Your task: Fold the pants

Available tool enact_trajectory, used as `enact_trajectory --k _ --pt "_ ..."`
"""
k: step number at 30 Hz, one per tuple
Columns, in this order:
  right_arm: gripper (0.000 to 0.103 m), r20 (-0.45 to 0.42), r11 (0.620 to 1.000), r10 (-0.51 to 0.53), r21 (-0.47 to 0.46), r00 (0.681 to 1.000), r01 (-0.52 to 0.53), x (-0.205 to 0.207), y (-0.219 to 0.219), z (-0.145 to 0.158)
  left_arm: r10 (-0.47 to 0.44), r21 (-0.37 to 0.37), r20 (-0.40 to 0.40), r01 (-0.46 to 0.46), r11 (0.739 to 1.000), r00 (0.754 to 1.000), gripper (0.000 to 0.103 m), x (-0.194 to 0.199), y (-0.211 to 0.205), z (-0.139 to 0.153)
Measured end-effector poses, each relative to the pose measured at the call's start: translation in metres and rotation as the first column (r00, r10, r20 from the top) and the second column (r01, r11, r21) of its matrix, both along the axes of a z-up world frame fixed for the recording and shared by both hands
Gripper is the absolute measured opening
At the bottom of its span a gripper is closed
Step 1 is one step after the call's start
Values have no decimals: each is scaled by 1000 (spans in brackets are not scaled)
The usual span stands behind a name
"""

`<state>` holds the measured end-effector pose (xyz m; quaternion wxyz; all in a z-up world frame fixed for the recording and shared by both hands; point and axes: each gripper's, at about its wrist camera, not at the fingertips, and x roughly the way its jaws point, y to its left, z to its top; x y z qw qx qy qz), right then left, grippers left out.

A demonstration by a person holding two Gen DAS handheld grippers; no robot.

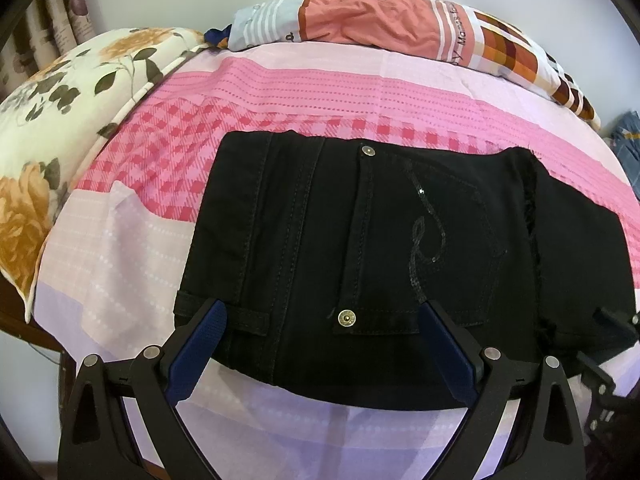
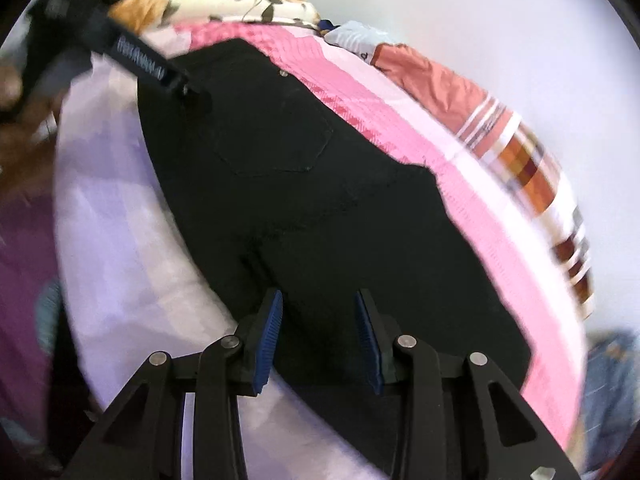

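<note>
Black pants [image 1: 360, 240] lie folded flat on the pink checked bed sheet [image 1: 280, 92], close to the bed's near edge. Left gripper [image 1: 322, 322] is spread wide, blue pads over the waistband end, nothing between them. Left view alone shows sharp detail: two metal buttons, sequin swirl on the back pocket, frayed hem at right. Right view is motion-blurred; right gripper [image 2: 319, 300] is parted over the pants' near part, holding nothing. Only the right view shows the left gripper from outside, at the pants' far-left corner. Floral pillow [image 1: 60, 120] at the bed's left edge, striped quilt [image 1: 400, 28] along the far edge.
</note>
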<state>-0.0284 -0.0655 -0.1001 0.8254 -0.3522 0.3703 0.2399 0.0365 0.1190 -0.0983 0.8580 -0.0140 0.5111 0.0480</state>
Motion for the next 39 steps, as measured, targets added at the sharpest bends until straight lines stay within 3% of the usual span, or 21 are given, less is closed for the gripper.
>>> enact_trajectory --k 3,5,8,12,15,18,24,28,36,39 --pt "36 120 993 64 -110 991 -51 -11 12 -11 -8 12 -4 8 1000 1000 96 0 -2 -1" --pt "36 252 967 145 -241 957 -83 -24 20 -25 -7 5 -5 7 1000 1000 96 0 -2 0" --pt "36 313 948 167 -311 935 -66 -26 22 -38 -4 -7 -7 4 1000 1000 96 1 0 -1" --pt "34 297 957 140 -284 945 -53 -25 21 -33 -2 -10 -8 2 1000 1000 96 2 0 -1" --pt "37 221 981 122 -173 968 -84 -29 17 -16 -2 -8 -12 2 1000 1000 96 2 1 -1" --pt "49 261 969 171 -222 950 -113 -41 24 -21 1 -12 -15 -1 1000 1000 96 3 1 -3" --pt "49 268 957 188 -265 945 -115 -36 32 -36 -7 3 -23 7 1000 1000 96 3 -1 -6" --pt "27 251 962 129 -267 959 -60 -22 27 -37 -3 -4 -23 3 1000 1000 96 3 0 -6" --pt "24 266 942 196 -319 944 -105 -31 34 -49 -5 3 -25 5 1000 1000 97 4 0 -6" --pt "7 233 944 198 -308 952 -121 -28 37 -49 -6 7 -27 7 1000 1000 97 4 -1 -6"
